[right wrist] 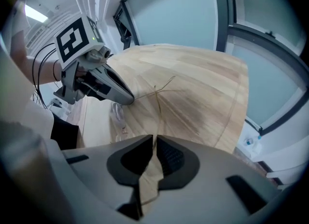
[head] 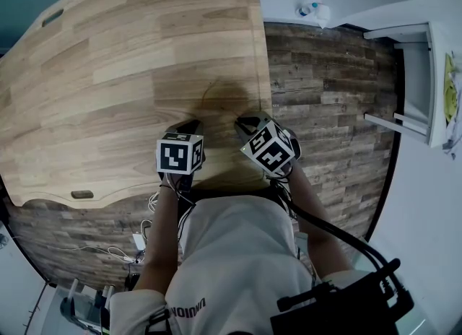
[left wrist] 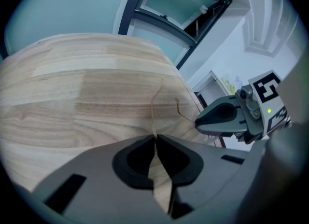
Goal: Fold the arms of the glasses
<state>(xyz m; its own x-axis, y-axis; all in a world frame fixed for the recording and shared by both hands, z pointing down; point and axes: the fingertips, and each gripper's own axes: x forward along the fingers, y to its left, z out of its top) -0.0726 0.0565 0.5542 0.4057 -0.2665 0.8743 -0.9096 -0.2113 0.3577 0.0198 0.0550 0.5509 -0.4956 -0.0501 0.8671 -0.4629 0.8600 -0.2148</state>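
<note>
Wooden table, plank floor beyond, white shelf, thin glasses near edge

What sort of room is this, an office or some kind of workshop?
Probably an office or lab workroom: a large wooden table, glass panels in dark frames beside it, and loose cables lying on the plank floor.
</note>
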